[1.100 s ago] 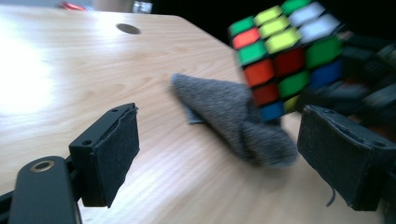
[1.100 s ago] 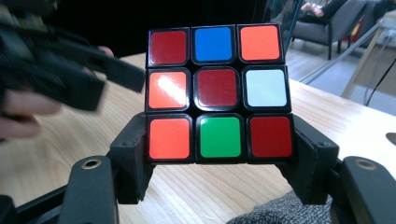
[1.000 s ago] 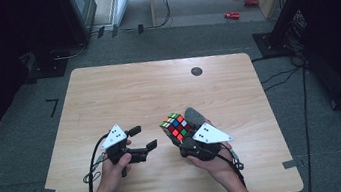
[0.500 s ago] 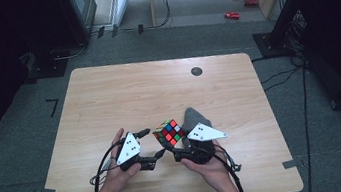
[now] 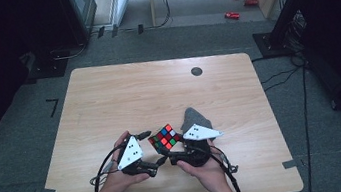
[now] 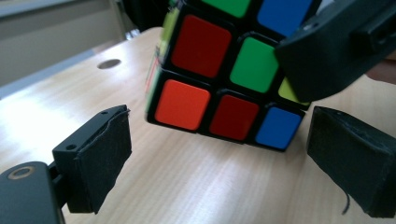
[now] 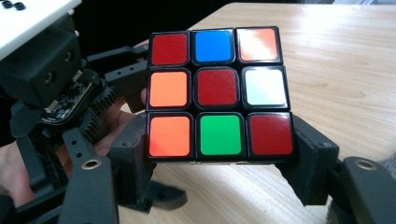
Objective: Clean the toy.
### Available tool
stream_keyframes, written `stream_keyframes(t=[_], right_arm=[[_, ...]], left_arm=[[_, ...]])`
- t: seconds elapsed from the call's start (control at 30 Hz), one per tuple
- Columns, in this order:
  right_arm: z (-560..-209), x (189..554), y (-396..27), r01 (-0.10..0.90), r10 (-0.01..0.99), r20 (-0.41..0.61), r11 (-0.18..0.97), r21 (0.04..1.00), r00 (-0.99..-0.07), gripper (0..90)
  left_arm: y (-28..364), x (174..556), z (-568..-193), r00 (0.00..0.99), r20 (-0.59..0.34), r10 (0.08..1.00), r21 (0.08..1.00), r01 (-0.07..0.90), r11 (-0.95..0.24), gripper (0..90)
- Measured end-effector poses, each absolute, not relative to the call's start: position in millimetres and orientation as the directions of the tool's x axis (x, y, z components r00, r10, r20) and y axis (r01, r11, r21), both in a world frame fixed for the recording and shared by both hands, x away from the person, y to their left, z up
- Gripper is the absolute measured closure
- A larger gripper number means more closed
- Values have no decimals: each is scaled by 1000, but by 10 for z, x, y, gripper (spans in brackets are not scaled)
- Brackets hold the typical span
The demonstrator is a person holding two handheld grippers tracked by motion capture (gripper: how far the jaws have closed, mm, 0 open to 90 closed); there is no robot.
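A scrambled colour cube (image 5: 164, 137) hangs just above the wooden table (image 5: 158, 92) near its front edge. My right gripper (image 5: 175, 152) is shut on it, and in the right gripper view both black pads (image 7: 135, 172) press the cube's (image 7: 217, 91) bottom layer from either side. My left gripper (image 5: 154, 148) faces the cube from the left. Its jaws have just been opening and stand apart, with the cube's (image 6: 219, 88) lower edge between the pads (image 6: 100, 158) but not touching them. The right gripper's jaw lies on the cube's side at upper right of the left gripper view.
A crumpled grey cloth (image 5: 194, 118) lies on the table just behind the right gripper. A round black hole (image 5: 196, 71) sits near the table's far edge. Cables trail from both grippers over the front edge. Bare wood stretches across the far half.
My left gripper has moved right, up to the cube. The right gripper has brought the cube slightly left and nearer to the person.
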State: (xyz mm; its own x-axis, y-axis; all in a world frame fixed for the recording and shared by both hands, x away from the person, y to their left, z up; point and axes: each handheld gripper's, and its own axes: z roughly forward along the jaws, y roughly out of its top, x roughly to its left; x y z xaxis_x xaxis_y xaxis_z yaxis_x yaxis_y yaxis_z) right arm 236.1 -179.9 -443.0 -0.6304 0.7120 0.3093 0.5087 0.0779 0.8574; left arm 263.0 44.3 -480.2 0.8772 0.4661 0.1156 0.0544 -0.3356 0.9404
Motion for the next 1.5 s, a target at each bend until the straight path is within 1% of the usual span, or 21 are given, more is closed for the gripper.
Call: stream_keyframes(t=[0.1,0.17,0.3,0.37,0.57,0.67,0.77,0.9,0.93,1.03,1.1,1.2,1.27,1.3,1.37,1.43,1.47,1.5], right_arm=[[-4424,2357,-1785,522,718,318,74,850,-619,340],[-4426,2355,-1770,534,722,324,75,842,-611,340],[-4439,2365,-1750,552,726,327,86,830,-605,340],[-4441,2365,-1748,573,725,344,84,816,-597,340],[-4441,2378,-1747,604,722,386,55,795,-574,339],[-4443,2384,-1756,617,718,405,42,786,-566,338],[-4454,2396,-1752,624,722,406,45,780,-560,328],[-4465,2427,-1773,630,700,423,50,775,-575,258],[-4459,2432,-1787,630,695,429,44,776,-577,236],[-4406,2441,-1856,623,685,447,12,782,-575,206],[-4345,2441,-1920,598,686,444,-16,801,-576,211],[-4282,2448,-2030,537,730,386,-30,843,-565,213],[-4276,2470,-2104,525,753,368,-35,850,-546,216],[-4284,2488,-2136,514,771,341,-20,858,-539,217],[-4318,2516,-2174,474,815,247,38,880,-524,221],[-4387,2560,-2188,443,846,132,132,887,-516,215],[-4438,2588,-2198,441,856,91,168,881,-509,210],[-4495,2620,-2212,454,862,75,188,871,-502,207]], left_arm=[[441,2614,-4802,858,154,490,939,27,-343,97],[437,2601,-4804,849,174,499,940,8,-342,138],[421,2582,-4824,848,206,488,935,-23,-355,158],[405,2564,-4835,845,229,483,929,-42,-367,183],[408,2542,-4853,849,244,468,930,-68,-361,299],[406,2531,-4855,843,263,469,925,-83,-371,319],[398,2528,-4862,846,260,466,920,-69,-387,341],[434,2550,-4849,856,224,466,926,-37,-377,343],[449,2559,-4843,857,211,470,930,-27,-367,343],[496,2598,-4829,858,168,486,941,8,-339,344],[524,2629,-4830,852,146,503,941,37,-336,344],[558,2667,-4834,849,113,516,938,80,-337,344],[573,2692,-4826,856,75,512,938,113,-327,344],[581,2709,-4820,861,52,506,936,134,-324,344],[594,2727,-4818,864,34,503,935,150,-322,345],[605,2738,-4817,866,25,499,934,158,-322,344],[613,2743,-4816,867,15,498,933,167,-319,345],[624,2754,-4813,870,0,494,932,179,-315,345]])
